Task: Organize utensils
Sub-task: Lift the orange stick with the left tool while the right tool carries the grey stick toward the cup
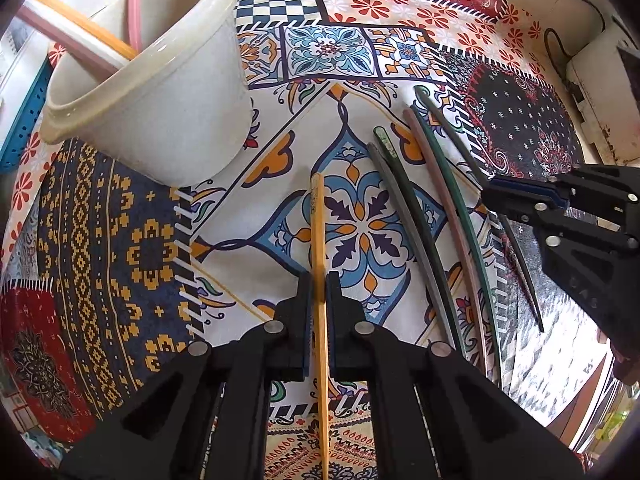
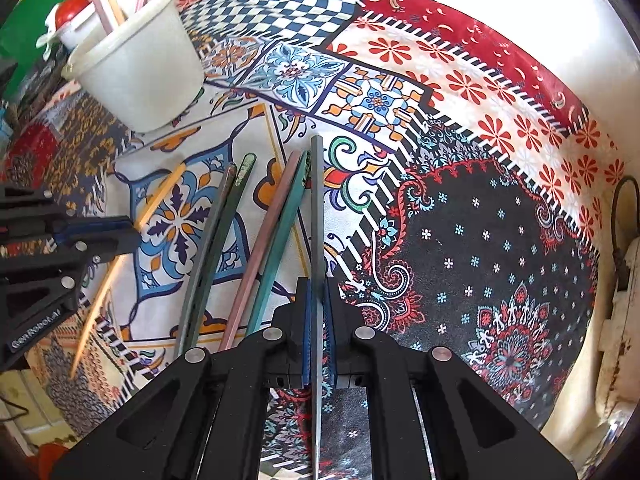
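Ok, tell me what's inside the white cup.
The white cup holds chopsticks standing up past its rim: two pink chopsticks and a yellow chopstick. Their lower ends and the cup's bottom are hidden by its wall, so anything else lying inside cannot be seen.

The cloth (image 1: 132,240) under the tongs looked like smooth printed fabric, matt, lying flat. The yellow chopstick (image 1: 318,240) between the left gripper (image 1: 319,300) fingers had a dull, wood-like surface. The grey chopstick (image 2: 317,208) in the right gripper (image 2: 319,300) looked like matt plastic, as did the pink chopstick (image 2: 264,240) and green ones just left of those tongs. The cream cup (image 1: 160,100), ahead and left of both tongs, was glossy plastic. Both tongs were matt black plastic with bright metal pins and ribbed blue pads (image 2: 307,332).
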`<state>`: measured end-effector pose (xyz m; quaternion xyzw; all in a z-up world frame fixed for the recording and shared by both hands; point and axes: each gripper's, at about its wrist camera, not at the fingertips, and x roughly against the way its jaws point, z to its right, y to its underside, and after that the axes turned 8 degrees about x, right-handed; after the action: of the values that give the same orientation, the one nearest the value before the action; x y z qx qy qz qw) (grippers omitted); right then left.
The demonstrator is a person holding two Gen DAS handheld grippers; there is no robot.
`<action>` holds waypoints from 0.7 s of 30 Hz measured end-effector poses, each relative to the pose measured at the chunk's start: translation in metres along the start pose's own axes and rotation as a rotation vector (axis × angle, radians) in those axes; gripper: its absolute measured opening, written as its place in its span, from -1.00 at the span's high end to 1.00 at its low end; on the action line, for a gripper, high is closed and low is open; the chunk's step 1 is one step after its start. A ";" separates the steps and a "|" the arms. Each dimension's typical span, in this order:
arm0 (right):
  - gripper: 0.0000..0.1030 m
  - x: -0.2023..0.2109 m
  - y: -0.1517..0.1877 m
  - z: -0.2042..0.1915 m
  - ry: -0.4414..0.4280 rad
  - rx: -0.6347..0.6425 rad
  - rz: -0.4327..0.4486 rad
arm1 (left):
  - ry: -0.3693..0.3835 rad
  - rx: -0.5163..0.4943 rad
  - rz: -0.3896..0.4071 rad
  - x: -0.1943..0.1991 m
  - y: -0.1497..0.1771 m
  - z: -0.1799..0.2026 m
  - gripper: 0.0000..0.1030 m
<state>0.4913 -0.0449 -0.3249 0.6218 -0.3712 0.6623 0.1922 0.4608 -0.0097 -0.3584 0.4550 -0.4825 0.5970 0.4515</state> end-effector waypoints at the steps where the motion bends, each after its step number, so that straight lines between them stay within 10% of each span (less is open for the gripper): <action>1: 0.89 0.009 0.004 0.001 -0.006 -0.012 0.014 | -0.002 0.005 0.009 0.005 0.008 -0.005 0.92; 21: 0.89 0.115 0.007 -0.003 -0.022 -0.096 0.333 | 0.030 0.102 0.322 0.128 0.044 -0.034 0.92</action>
<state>0.4663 -0.0711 -0.2154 0.5489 -0.5025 0.6597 0.1053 0.3915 0.0310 -0.2446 0.3853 -0.5113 0.6920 0.3335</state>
